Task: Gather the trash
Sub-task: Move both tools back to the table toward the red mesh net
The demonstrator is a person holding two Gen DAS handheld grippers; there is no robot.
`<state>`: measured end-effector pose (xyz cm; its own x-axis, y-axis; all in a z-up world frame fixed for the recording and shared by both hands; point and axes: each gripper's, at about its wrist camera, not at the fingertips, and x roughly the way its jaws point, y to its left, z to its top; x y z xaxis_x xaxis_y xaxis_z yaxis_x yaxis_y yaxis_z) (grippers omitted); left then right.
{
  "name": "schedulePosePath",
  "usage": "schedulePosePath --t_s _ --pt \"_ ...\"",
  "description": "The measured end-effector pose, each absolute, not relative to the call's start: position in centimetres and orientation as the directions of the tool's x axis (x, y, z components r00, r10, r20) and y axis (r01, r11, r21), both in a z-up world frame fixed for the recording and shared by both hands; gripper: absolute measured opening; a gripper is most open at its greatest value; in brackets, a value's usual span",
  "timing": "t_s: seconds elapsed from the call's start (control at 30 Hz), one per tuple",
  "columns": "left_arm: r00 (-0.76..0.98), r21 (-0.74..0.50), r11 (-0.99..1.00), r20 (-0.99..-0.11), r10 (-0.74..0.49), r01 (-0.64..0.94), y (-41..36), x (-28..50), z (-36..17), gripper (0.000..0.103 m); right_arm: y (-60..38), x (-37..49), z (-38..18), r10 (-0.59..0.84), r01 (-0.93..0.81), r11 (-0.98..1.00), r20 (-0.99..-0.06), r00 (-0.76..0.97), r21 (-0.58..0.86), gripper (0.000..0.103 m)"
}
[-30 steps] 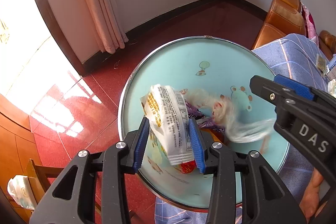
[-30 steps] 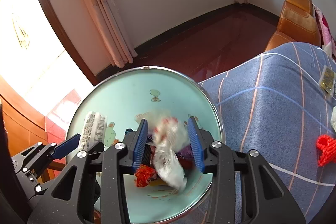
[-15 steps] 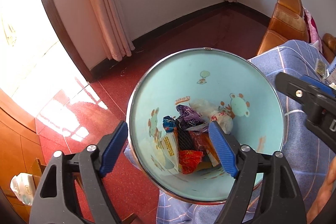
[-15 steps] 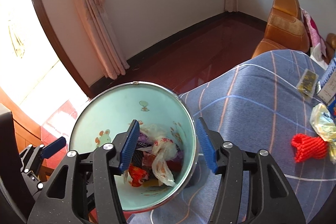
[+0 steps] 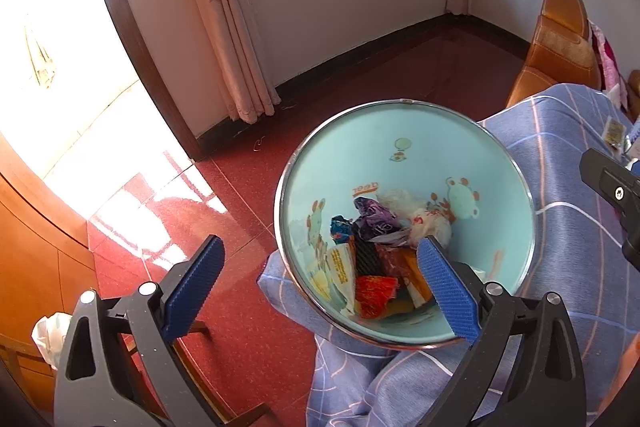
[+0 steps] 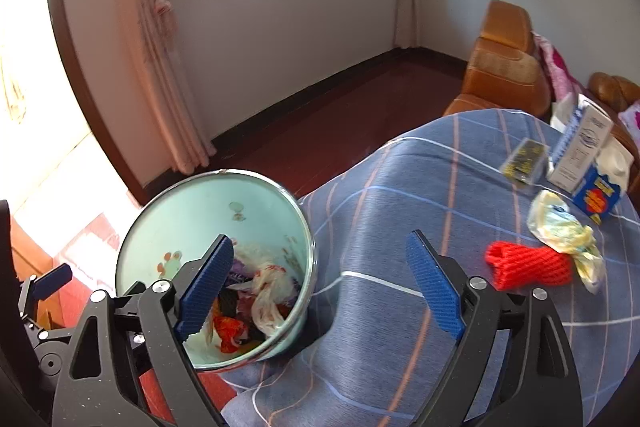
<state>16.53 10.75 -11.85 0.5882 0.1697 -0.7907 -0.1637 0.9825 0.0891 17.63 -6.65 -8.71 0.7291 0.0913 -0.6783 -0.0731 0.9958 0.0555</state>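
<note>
A light-blue metal bin [image 5: 400,131] with cartoon prints stands at the table's edge and holds several crumpled wrappers [image 5: 372,251]; it also shows in the right wrist view [image 6: 192,211]. My left gripper [image 5: 320,283] is open and empty above the bin's near side. My right gripper [image 6: 320,283] is open and empty, above the tablecloth just right of the bin. On the table to the right lie a red foam net [image 6: 528,265], a crumpled yellowish wrapper [image 6: 564,227], a small dark packet [image 6: 524,159], a white carton [image 6: 580,147] and a blue box [image 6: 598,193].
The table has a blue checked cloth [image 6: 400,195]. Red tiled floor [image 5: 168,211] lies to the left. Orange chairs [image 6: 504,63] stand behind the table. A wooden chair with a tissue pack [image 5: 50,333] is at the lower left.
Both grippers opened and dropped their trash into the bin: the left let go a white wrapper, the right a plastic bag. Both have pulled back, the right turning toward the table.
</note>
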Motion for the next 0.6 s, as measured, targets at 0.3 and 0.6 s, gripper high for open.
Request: schedulePosePath --t_s 0.3,0.6 --pt "0.589 0.136 0.983 -0.787 0.183 -0.123 7.6 15.1 -11.4 0.097 -9.9 15.1 -8.3 0.097 -0.039 0.994 -0.701 0.707 0.099 0.093" --pt "0.628 0.147 0.989 -0.771 0.107 0.012 2.5 13.5 -10.6 0.097 -14.0 12.6 -8.2 0.052 0.017 0.996 -0.702 0.71 0.09 0.093"
